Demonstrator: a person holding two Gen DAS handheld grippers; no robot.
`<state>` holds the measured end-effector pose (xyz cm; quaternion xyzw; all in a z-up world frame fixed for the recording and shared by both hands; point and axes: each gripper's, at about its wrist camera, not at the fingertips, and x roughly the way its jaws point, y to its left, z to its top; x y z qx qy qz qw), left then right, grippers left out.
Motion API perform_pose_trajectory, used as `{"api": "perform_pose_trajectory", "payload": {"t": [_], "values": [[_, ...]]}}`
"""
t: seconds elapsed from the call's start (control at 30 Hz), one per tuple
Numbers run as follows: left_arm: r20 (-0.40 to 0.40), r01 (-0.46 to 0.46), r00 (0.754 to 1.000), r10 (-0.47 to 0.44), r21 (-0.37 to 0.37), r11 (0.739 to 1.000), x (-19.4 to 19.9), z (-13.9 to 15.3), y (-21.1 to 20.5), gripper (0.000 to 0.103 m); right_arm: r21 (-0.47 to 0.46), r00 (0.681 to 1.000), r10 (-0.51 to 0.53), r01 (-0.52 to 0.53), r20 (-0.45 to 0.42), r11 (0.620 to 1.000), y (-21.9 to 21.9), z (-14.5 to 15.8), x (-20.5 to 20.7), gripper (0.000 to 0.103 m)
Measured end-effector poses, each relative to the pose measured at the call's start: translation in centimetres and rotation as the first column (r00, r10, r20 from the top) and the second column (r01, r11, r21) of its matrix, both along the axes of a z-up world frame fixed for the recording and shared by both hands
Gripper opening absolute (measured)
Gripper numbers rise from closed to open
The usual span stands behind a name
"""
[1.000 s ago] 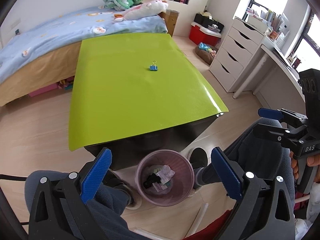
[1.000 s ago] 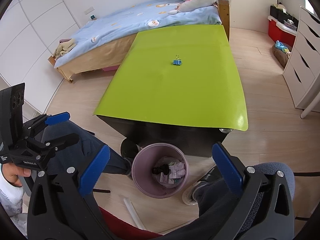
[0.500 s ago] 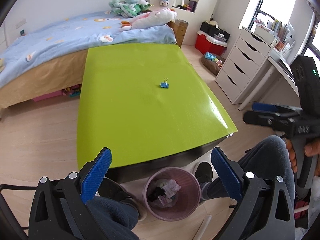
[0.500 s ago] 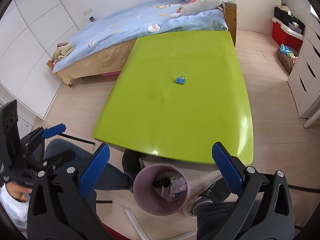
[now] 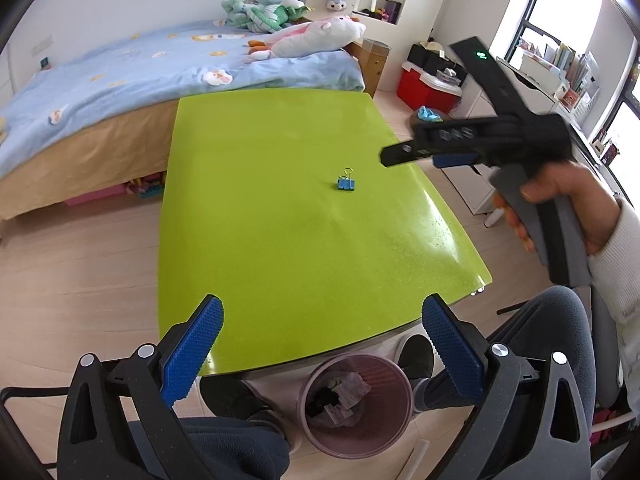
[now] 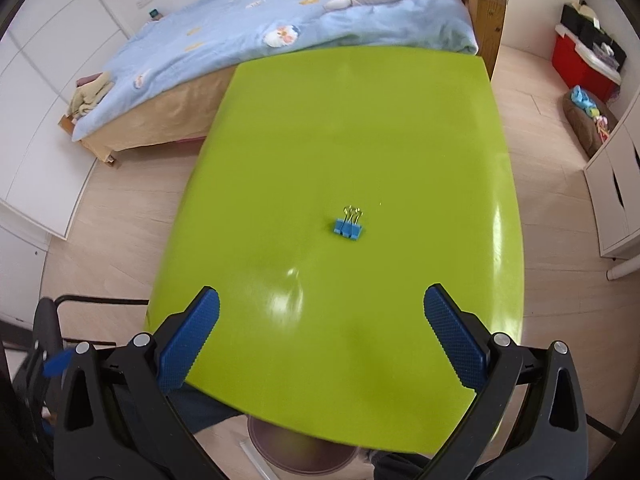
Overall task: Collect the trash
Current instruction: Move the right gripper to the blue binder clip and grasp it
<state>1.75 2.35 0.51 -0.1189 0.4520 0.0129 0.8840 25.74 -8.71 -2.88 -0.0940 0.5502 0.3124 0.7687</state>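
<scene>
Raised over the lime-green table (image 6: 360, 140) since a second ago, the right gripper (image 6: 320, 330) now faces a blue binder clip (image 6: 347, 228) lying alone mid-table, its fingers spread wide and empty. Left gripper (image 5: 322, 344) hangs likewise apart at the near edge. Below that edge, on the floor, a pink wastebasket (image 5: 394, 426) holds crumpled scraps (image 5: 348, 394).
</scene>
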Motion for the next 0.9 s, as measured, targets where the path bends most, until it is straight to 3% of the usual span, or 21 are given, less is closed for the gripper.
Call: {"api": "perform_pose_trajectory", "payload": {"t": [0.3, 0.37, 0.47, 0.73, 0.8, 0.9], "values": [[-0.02, -0.014, 1.0, 0.013, -0.035, 0.999, 0.8, -1.3, 0.9, 0.096, -0.124, 0.989, -0.098, 0.084, -0.115, 0.989, 3.9, -5.6, 5.8, 0.098], [-0.022, -0.015, 1.0, 0.014, -0.04, 0.999, 0.9, -1.5, 1.1, 0.096, -0.151, 0.984, -0.121, 0.1, -0.133, 0.983, 4.3, -6.7, 6.4, 0.08], [-0.023, -0.018, 1.0, 0.017, -0.05, 0.999, 1.0, -1.7, 1.4, 0.096, -0.166, 0.975, -0.155, 0.128, -0.158, 0.978, 4.6, -7.9, 7.1, 0.079], [-0.024, -0.039, 0.999, 0.037, -0.07, 0.997, 0.7, -2.1, 2.2, 0.096, -0.192, 0.971, -0.173, 0.14, -0.167, 0.971, 6.3, -9.2, 7.3, 0.055], [-0.026, -0.043, 0.999, 0.041, -0.074, 0.996, 0.7, -2.2, 2.3, 0.096, -0.205, 0.972, -0.171, 0.136, -0.164, 0.969, 6.5, -9.3, 7.2, 0.045], [-0.027, -0.049, 0.999, 0.047, -0.082, 0.995, 0.7, -2.4, 2.6, 0.096, -0.217, 0.972, -0.174, 0.137, -0.159, 0.966, 6.8, -9.7, 7.2, 0.04]]}}
